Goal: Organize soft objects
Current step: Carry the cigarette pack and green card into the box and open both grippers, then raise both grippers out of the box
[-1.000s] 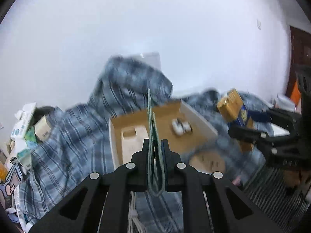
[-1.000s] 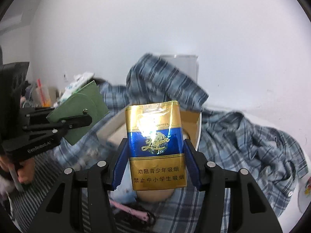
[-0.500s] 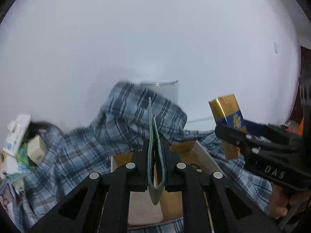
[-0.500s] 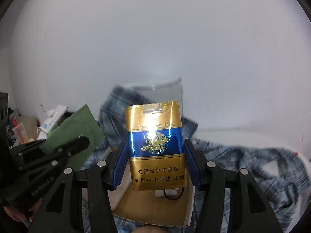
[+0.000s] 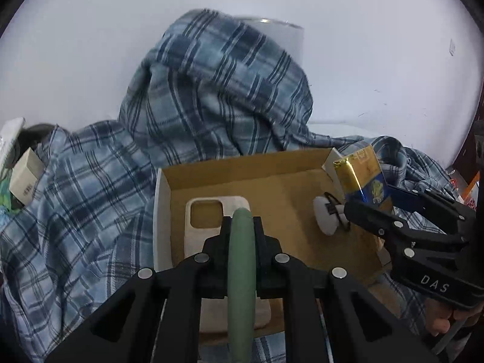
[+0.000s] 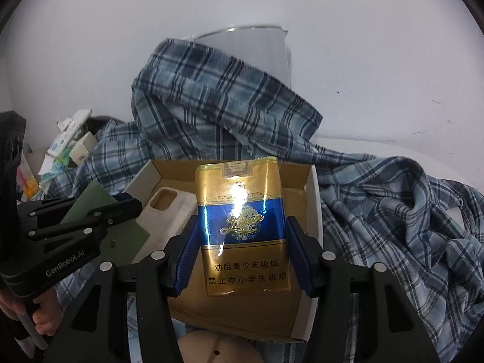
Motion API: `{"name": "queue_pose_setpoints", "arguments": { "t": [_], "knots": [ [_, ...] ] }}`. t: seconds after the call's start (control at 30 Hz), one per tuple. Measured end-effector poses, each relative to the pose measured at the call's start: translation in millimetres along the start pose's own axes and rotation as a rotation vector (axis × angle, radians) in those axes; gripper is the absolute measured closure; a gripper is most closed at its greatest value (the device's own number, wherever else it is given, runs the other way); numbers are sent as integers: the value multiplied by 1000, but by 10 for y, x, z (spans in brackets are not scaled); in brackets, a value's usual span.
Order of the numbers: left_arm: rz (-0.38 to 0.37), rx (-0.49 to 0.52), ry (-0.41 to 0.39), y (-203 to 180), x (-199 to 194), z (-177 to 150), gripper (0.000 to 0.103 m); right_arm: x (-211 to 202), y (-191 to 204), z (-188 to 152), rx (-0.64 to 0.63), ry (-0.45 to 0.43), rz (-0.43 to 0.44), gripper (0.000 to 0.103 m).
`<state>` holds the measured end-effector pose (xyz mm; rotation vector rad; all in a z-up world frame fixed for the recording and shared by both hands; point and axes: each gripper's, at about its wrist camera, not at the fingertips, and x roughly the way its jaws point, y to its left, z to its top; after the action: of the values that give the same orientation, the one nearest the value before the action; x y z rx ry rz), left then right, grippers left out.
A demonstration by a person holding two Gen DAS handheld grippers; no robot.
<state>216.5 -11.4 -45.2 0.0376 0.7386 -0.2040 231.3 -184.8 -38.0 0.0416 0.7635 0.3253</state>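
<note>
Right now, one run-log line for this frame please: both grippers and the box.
left gripper: shut on flat green wallet | right gripper: shut on gold-and-blue cigarette pack | both over open cardboard box | box holds white phone case

So the box (image 5: 242, 163) sits mid-frame on the shirt (image 5: 90, 196), phone case (image 5: 211, 211) inside at left, earbuds case (image 5: 325, 216) at right, shirt heaped behind.

I am working in what is looking like a lived-in room at home: a blue plaid shirt (image 5: 187, 115) is lying rumpled against a plain white wall (image 5: 90, 30), a cardboard box (image 5: 242, 166) is sitting open on it, and small packets (image 6: 69, 142) are piling up at the left.
</note>
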Motion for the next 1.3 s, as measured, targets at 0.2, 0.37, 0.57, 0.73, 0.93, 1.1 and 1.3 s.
{"name": "queue_pose_setpoints", "arguments": {
  "t": [0.2,0.37,0.57,0.73,0.93,1.1,1.3],
  "knots": [
    [-12,7,-2,-26,44,-41,37,16,-12,-27,-5,10,14,47],
    [58,2,-101,-23,-37,-28,10,45,-87,-22,27,19,-2,41],
    [28,-63,-137,105,-146,42,10,56,-94,-34,34,28,2,39],
    [29,-81,-162,157,-209,80,10,31,-66,-27,18,15,-6,36],
    [32,-63,-206,102,-385,115,10,-166,-37,80,-2,-40,-29,33],
    [44,-54,-269,25,-786,173,10,-591,28,191,-9,-126,-10,20],
    [39,-49,-363,-15,-1374,34,8,-1071,140,85,-24,-197,-10,12]
  ]
}}
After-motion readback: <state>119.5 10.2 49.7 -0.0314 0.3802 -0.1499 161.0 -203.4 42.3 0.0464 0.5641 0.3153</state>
